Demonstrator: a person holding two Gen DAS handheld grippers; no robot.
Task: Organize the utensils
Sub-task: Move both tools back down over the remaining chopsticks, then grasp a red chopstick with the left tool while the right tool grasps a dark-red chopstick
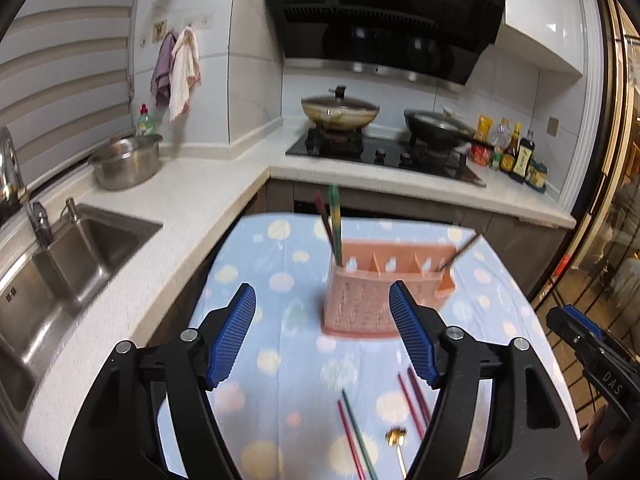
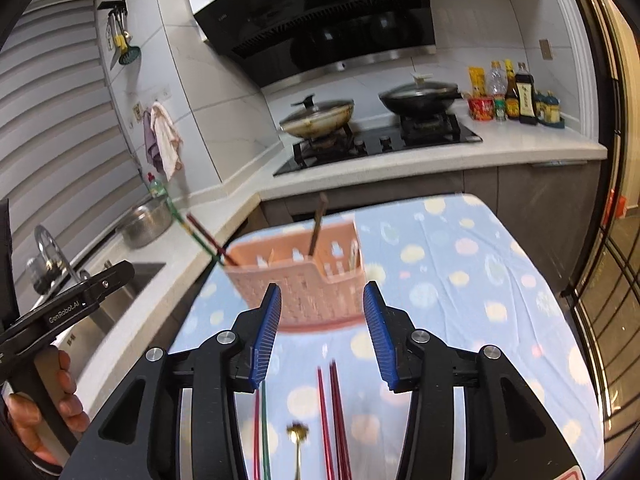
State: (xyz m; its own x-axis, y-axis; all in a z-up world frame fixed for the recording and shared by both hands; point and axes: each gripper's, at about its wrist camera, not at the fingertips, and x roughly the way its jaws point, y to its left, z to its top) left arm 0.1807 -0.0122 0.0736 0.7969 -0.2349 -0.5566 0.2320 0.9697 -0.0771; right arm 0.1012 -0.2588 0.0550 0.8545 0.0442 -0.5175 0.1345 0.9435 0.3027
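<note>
Chopsticks [image 1: 334, 224] partly sorted into pink caddy [image 1: 372, 300] on tabletop [image 2: 500, 280], loose pairs [image 2: 334, 420] and gold spoon [image 2: 297, 434] left lying nearby; left hand-held gripper [image 1: 322, 332] and right hand-held gripper [image 2: 322, 336] both spread, empty.

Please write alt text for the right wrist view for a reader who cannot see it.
The open right tool points at a pink utensil caddy holding chopsticks on a dotted blue tablecloth. Loose red chopsticks, a red-and-green pair and a gold spoon lie nearer the camera. Behind are a sink and two lidded pans.
</note>
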